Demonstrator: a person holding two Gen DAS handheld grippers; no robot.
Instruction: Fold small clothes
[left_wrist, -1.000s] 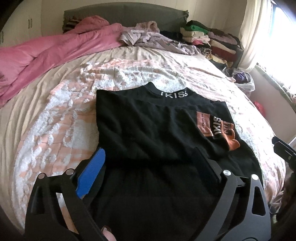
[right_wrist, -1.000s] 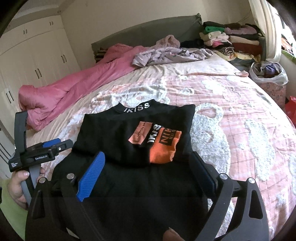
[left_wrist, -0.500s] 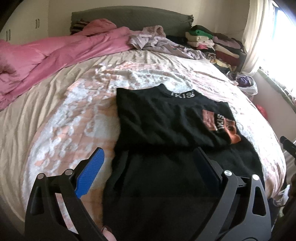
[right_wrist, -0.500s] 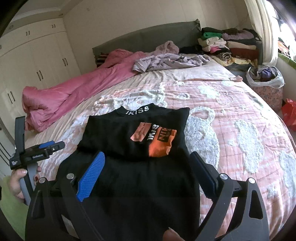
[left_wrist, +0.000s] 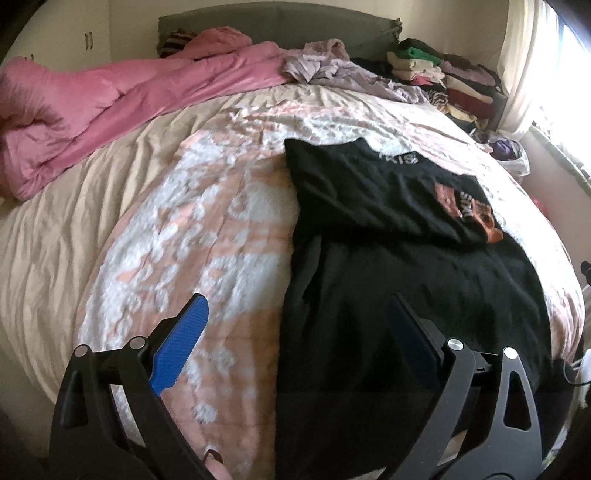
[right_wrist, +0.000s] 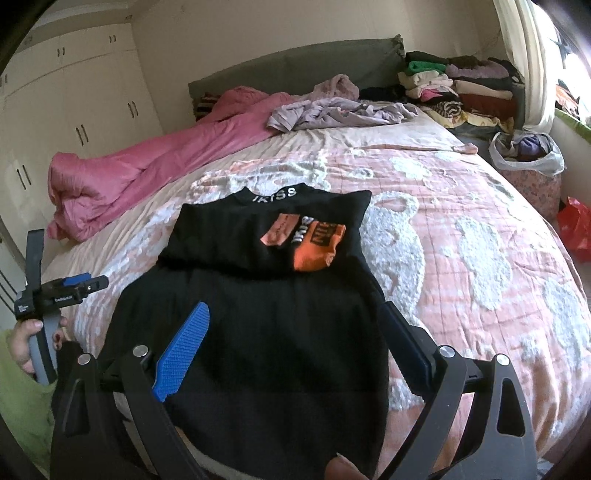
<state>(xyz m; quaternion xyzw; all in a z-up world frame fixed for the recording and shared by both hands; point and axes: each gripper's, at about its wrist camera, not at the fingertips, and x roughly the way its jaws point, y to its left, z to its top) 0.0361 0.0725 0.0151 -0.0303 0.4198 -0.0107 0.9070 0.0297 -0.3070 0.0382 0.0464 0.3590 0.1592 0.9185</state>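
Note:
A black top (right_wrist: 266, 295) with a white "IKISS" collar and an orange patch (right_wrist: 314, 243) lies on the bed, its sleeves folded in over the chest. It also shows in the left wrist view (left_wrist: 388, 258). My left gripper (left_wrist: 295, 317) is open and empty above the top's left edge near the hem. In the right wrist view the left gripper (right_wrist: 55, 291) is held off the bed's left side. My right gripper (right_wrist: 295, 317) is open and empty above the lower part of the top.
The bed has a pink and white blanket (right_wrist: 461, 229). A pink duvet (right_wrist: 155, 166) and lilac clothes (right_wrist: 332, 110) lie near the headboard. Folded clothes (right_wrist: 454, 81) are stacked at the far right, with a bag (right_wrist: 528, 155) beside the bed.
Both grippers have pulled back from the top. The left gripper has swung to the left, so the top now sits right of its centre. The top has not moved.

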